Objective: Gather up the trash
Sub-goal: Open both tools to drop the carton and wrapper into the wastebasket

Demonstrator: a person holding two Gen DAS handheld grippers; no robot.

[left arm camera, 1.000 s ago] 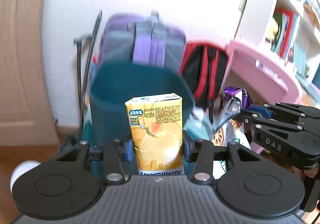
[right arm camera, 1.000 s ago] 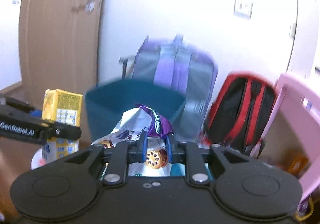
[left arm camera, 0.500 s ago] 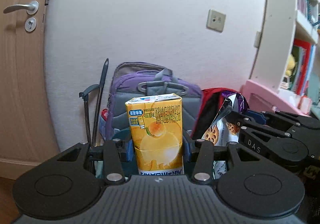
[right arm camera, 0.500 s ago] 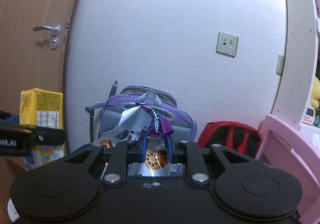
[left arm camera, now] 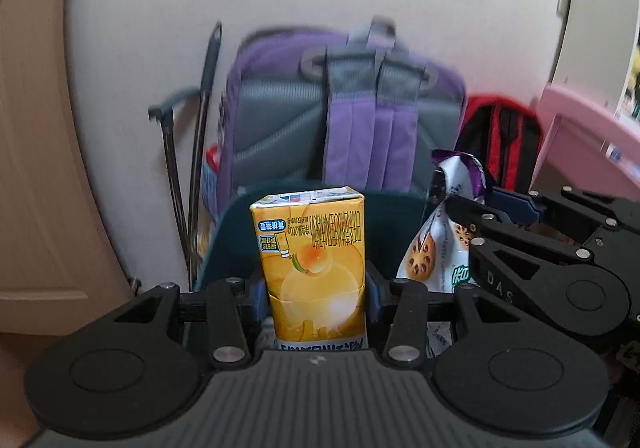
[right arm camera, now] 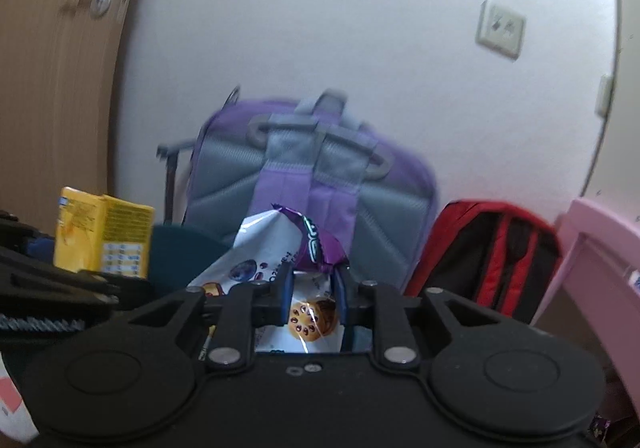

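My left gripper (left arm camera: 314,298) is shut on a yellow juice carton (left arm camera: 312,268), held upright in front of a dark teal bin (left arm camera: 228,244). The carton also shows in the right wrist view (right arm camera: 102,238). My right gripper (right arm camera: 312,294) is shut on a white and purple cookie wrapper (right arm camera: 276,248). In the left wrist view the wrapper (left arm camera: 436,244) hangs at the bin's right side, pinched by the right gripper (left arm camera: 464,203). The bin's rim (right arm camera: 180,244) shows just left of the wrapper.
A purple and grey backpack (left arm camera: 344,119) leans on the white wall right behind the bin. A red and black backpack (left arm camera: 500,143) and a pink chair (left arm camera: 588,143) stand to the right. Black folded poles (left arm camera: 196,175) and a wooden door (left arm camera: 36,127) are on the left.
Both views have dropped back down after a rise half a second ago. The teal bin is in sight again, close in front of both grippers. Both still hold their items.
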